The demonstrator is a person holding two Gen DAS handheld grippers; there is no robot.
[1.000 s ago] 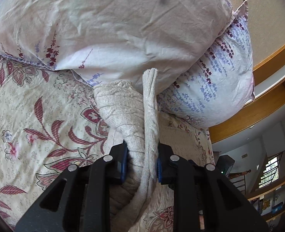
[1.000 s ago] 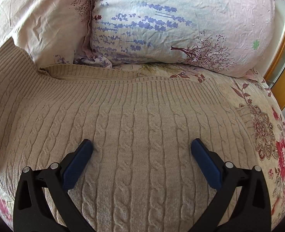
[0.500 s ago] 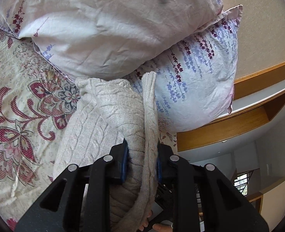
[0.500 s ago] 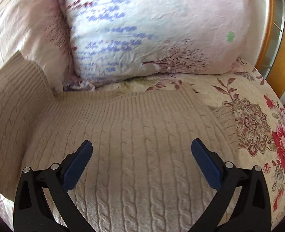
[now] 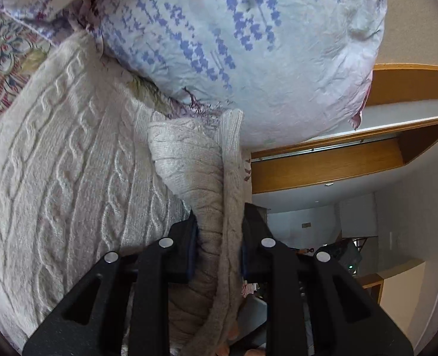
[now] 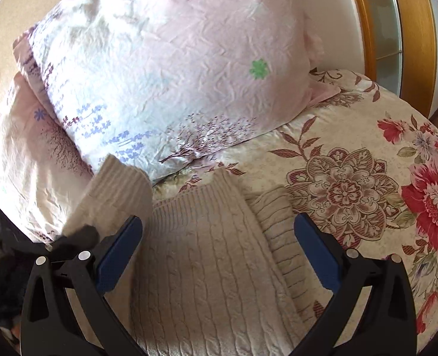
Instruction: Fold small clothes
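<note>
Left gripper (image 5: 219,237) pinching bunched sweater (image 5: 55,178) fold, probably sleeve, beside pillow (image 5: 263,44). Right gripper (image 6: 219,252) hovering above sweater, fingers spread wide, gripping nothing.

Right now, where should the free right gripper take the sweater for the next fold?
Probably the ribbed edge of the sweater nearest the pillow, coming from above: it lies flat and exposed between the open right gripper jaws. The left gripper already pinches a bunched part.

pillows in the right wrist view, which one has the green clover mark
The upper pillow, lying on top; the lower pillow tucked beneath it at left shows no clover.
</note>
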